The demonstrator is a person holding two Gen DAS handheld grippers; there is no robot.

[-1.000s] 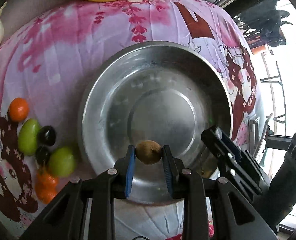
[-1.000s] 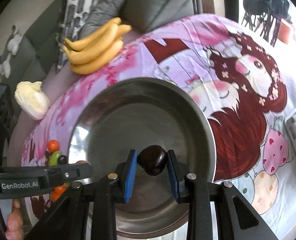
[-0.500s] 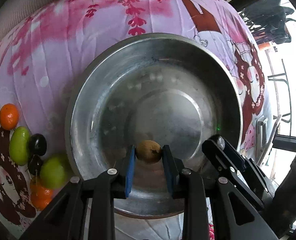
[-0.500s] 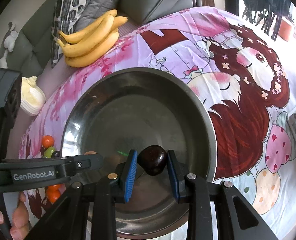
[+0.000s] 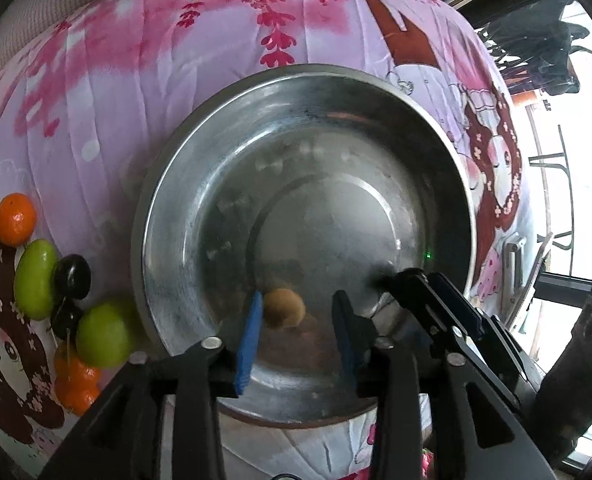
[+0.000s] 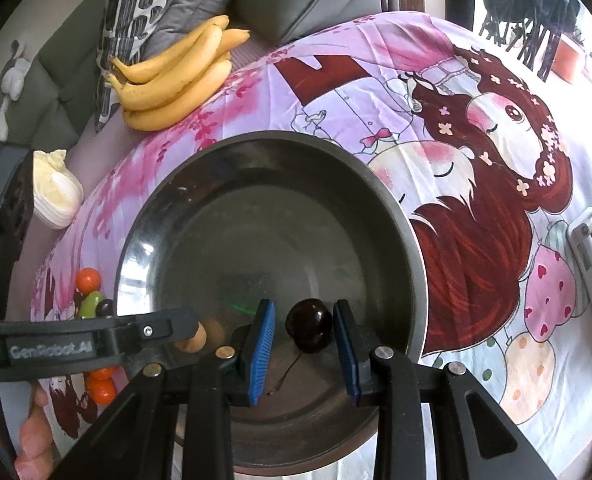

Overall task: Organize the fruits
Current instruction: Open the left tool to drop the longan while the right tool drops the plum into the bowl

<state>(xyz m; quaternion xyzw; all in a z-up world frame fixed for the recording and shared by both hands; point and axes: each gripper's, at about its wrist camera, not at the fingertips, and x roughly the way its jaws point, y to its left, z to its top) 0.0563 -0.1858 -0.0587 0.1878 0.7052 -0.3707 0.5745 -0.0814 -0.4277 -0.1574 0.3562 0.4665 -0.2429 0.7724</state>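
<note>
**Two small fruits over the steel bowl**

I am holding both grippers above the steel bowl (image 5: 168,184), both pointing steeply down into it. The jaws of my left gripper (image 5: 298,300) are opening. The brown fruit (image 5: 284,308) is sitting between them, close to the left blue pad and clearly apart from the right one, low over the near side of the bowl's bottom. It is looking a little blurred.

My right gripper (image 6: 304,308) is pinching the dark cherry (image 6: 310,330), its pads standing narrow on both sides of it. The cherry's thin stem is hanging below it, above the near part of the bowl.

The bowl is standing on a pink cartoon cloth (image 6: 476,80). The loose fruits (image 5: 36,276), orange, green and dark ones, are lying together on the cloth just beside the bowl's left edge. The bananas (image 6: 176,80) are lying at the far edge of the cloth.
</note>
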